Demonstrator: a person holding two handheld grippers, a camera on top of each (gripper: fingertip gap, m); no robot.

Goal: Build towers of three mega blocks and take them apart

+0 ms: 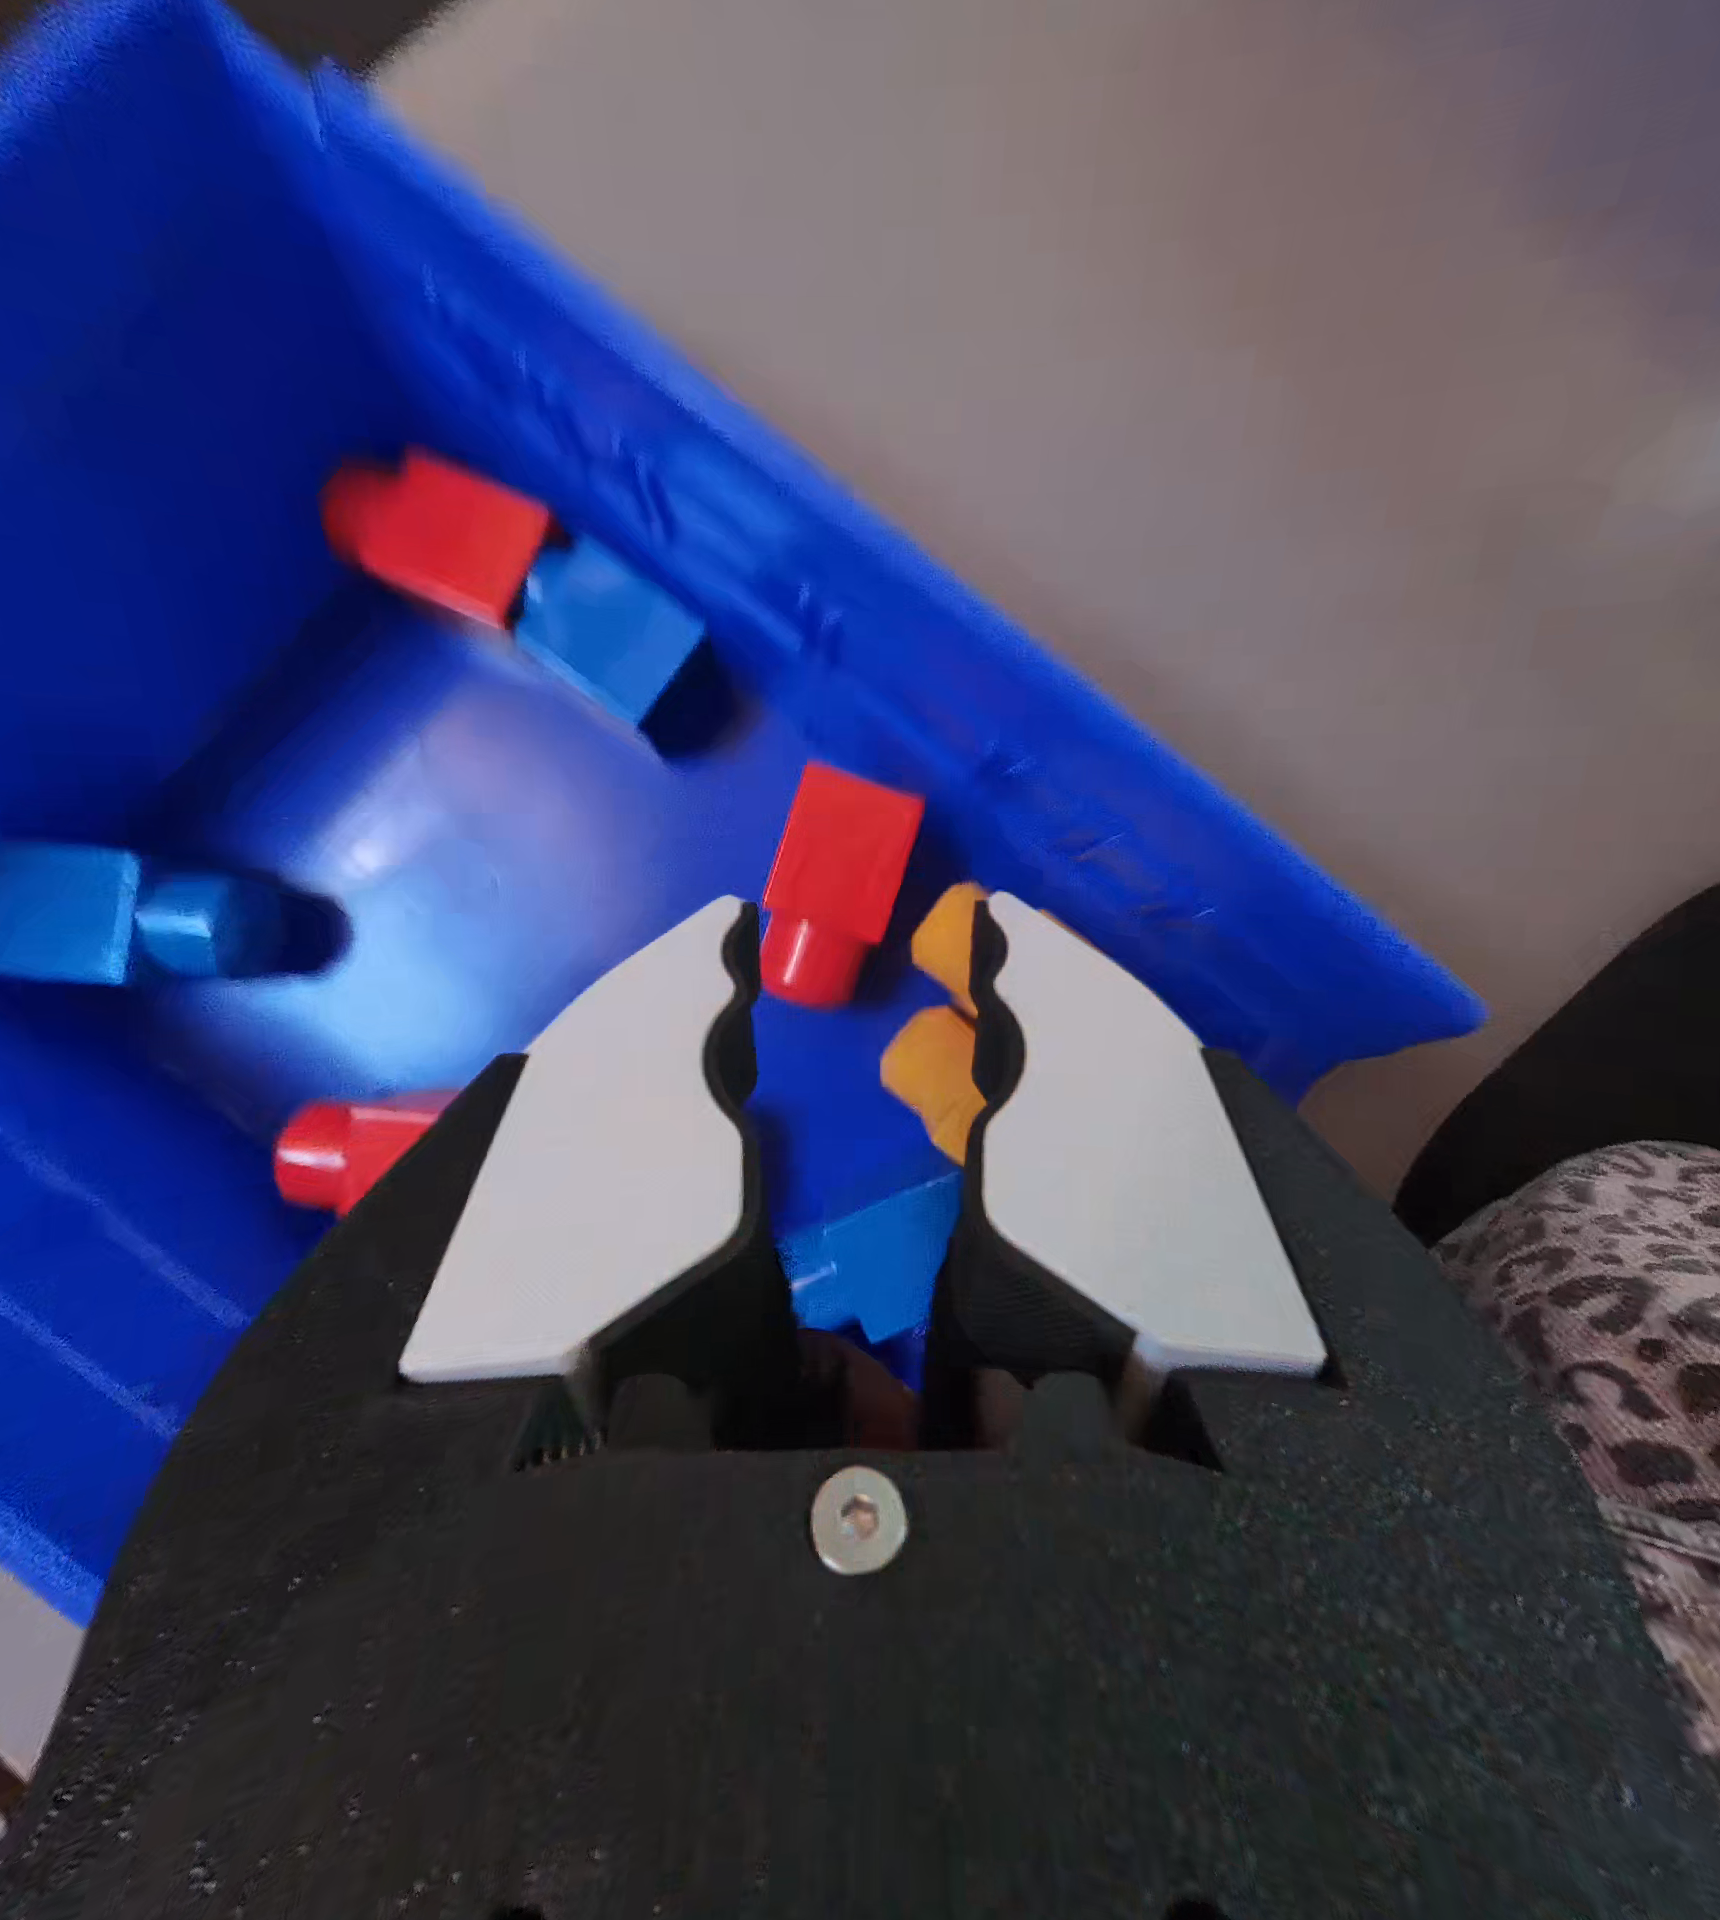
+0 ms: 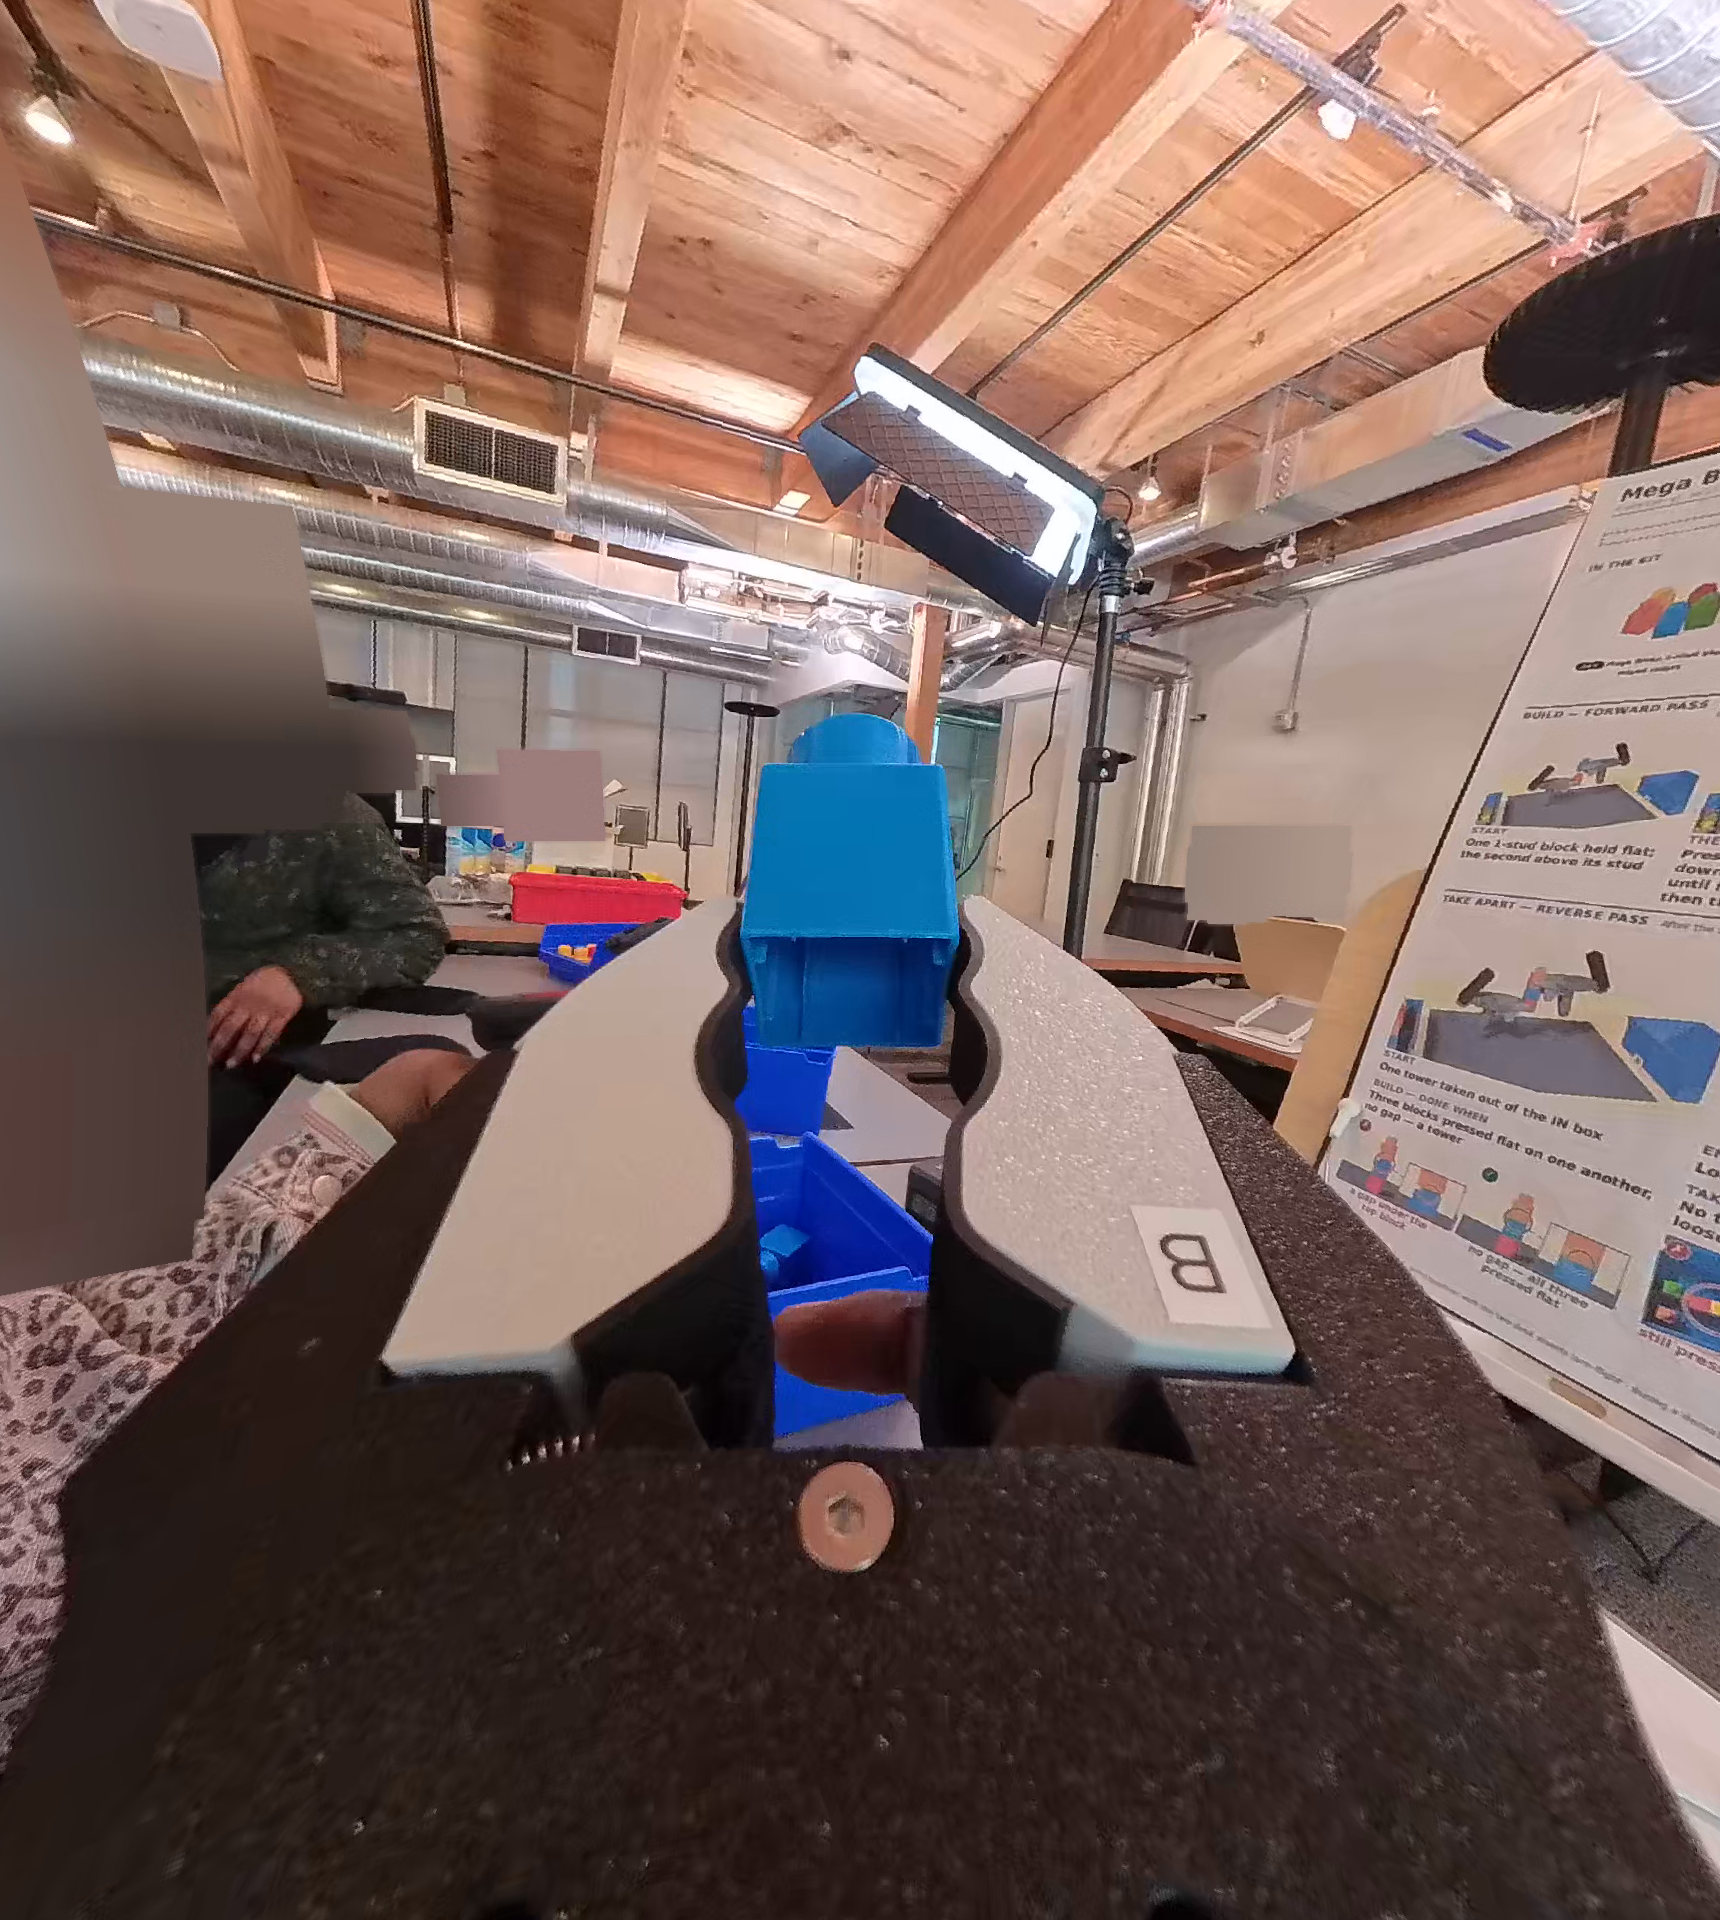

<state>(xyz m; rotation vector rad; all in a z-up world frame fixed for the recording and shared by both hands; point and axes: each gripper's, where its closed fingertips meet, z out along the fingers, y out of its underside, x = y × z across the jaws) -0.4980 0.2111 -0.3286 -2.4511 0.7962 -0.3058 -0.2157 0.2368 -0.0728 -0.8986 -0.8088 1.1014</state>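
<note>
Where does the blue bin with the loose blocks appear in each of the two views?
Left wrist view: the blue bin fills the left and centre, seen from above, under the left claw.
Right wrist view: it shows only low in the centre, as a piece through the gap behind the right claw.
Shared landmark: the leopard-print fabric.

Timber-beamed ceiling (image 2: 731,208), silver ducts (image 2: 336,436)

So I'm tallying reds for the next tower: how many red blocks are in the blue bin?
3 visible: one red block joined to a blue block by the far wall, one just beyond the left claw, one half hidden beside it. More may be covered.
</note>
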